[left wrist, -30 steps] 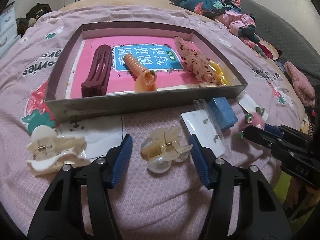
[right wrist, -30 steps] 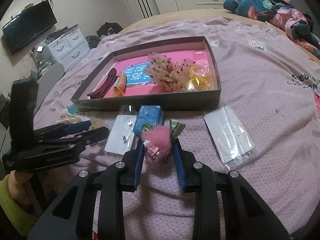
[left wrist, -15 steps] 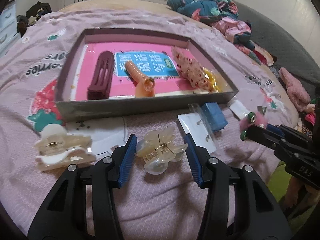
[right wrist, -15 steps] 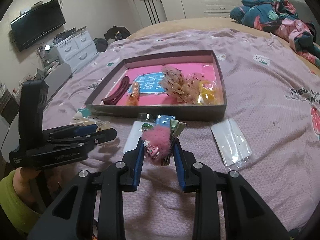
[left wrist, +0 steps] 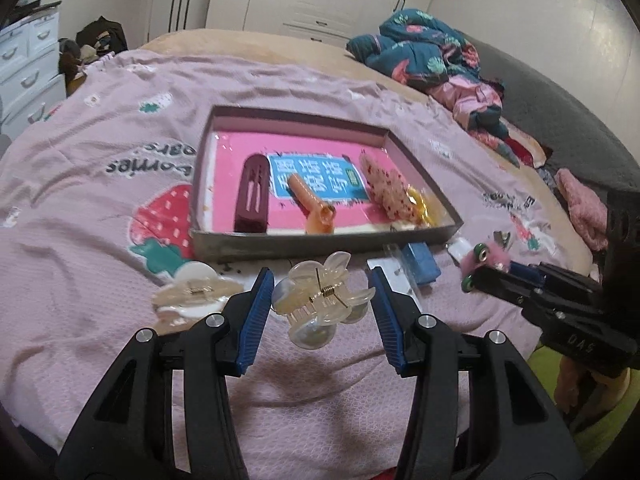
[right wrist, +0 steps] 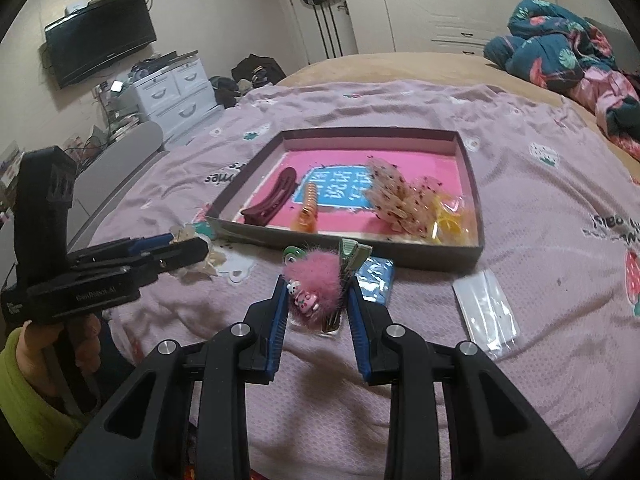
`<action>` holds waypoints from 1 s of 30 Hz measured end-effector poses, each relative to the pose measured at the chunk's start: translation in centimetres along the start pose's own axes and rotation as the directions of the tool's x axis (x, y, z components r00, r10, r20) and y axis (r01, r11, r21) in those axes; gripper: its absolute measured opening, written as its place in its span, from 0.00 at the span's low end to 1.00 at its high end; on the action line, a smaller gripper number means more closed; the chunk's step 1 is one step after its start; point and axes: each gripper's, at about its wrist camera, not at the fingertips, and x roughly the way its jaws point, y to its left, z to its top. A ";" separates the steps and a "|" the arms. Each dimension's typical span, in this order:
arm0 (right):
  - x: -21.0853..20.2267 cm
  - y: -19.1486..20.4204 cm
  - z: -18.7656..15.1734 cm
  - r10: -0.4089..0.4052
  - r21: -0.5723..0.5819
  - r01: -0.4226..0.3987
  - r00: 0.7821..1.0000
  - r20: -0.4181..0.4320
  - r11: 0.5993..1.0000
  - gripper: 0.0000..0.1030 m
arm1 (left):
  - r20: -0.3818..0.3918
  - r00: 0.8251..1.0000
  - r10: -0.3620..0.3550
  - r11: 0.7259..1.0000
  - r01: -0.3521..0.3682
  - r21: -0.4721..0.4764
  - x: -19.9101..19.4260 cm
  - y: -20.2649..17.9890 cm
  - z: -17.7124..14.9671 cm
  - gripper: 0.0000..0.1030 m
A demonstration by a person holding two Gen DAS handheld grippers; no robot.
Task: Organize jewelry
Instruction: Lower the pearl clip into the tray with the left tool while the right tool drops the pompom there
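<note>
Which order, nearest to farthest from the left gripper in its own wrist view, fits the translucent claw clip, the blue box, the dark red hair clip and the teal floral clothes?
1. Translucent claw clip: between the left gripper fingers.
2. Blue box: just right, outside the tray.
3. Dark red hair clip: inside the tray, left.
4. Teal floral clothes: far right, bed's end.

Translucent glossy plastic claw clip [left wrist: 320,300]; fluffy pink pompom clip [right wrist: 320,276]; matt woven bedspread [left wrist: 100,240].

My left wrist camera looks low along my fingers [left wrist: 256,312], facing the near wall of the box [left wrist: 320,246] on the bed. My right wrist camera, right of it, views the same box [right wrist: 440,258] closely. Each catches the other gripper beside that box.
</note>
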 end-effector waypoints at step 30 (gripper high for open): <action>1.5 -1.4 8.8 -0.013 -0.034 0.016 0.995 0.102 0.999 0.27 | 0.072 0.996 0.059 0.998 -0.056 -0.036 -0.1 2.4 6.4 0.39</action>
